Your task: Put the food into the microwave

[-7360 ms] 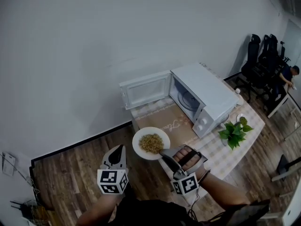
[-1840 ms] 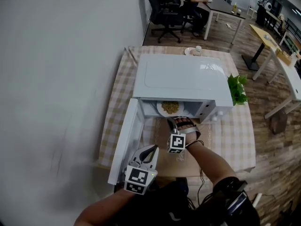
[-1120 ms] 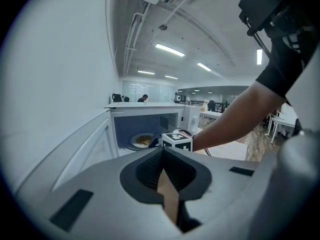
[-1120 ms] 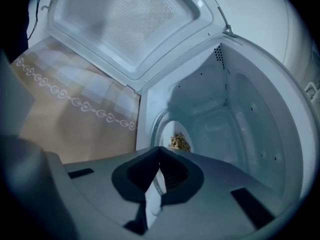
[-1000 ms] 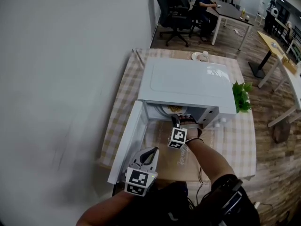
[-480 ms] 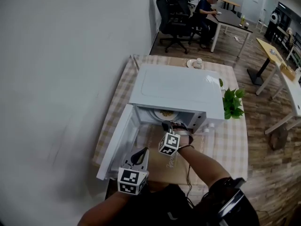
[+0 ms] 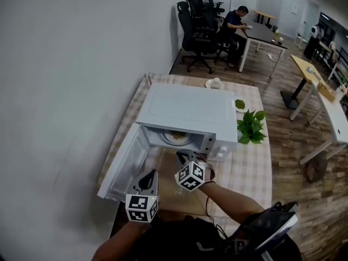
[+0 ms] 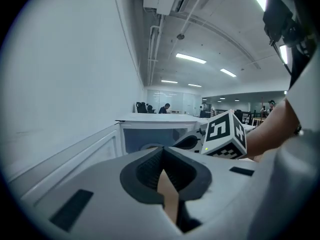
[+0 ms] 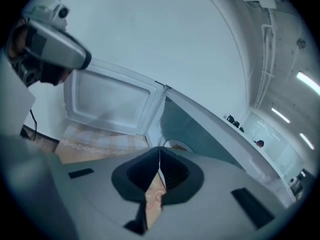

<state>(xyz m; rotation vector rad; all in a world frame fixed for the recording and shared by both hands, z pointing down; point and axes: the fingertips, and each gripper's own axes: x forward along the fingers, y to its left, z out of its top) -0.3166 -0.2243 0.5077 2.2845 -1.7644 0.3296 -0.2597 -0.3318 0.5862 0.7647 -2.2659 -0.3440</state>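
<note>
Once right hand-held gripper (image 7: 181,155) withdrew clenched, empty, plate (image 7: 175,137) stays inside microwave (image 7: 185,110) | left hand-held gripper (image 7: 150,174) clenched, empty

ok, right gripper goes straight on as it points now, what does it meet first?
Likely the plate of food inside the open microwave; the right gripper, jaws shut, points into the cavity. Depth is hard to judge.

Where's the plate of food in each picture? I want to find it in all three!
Head view: the plate of food sits inside the microwave, just above the middle.
Left gripper view: only a faint pale rim shows, inside the oven's opening, near the middle.
Right gripper view: part of it peeks out, just right of the middle.
Shared landmark: the open microwave door.
</note>
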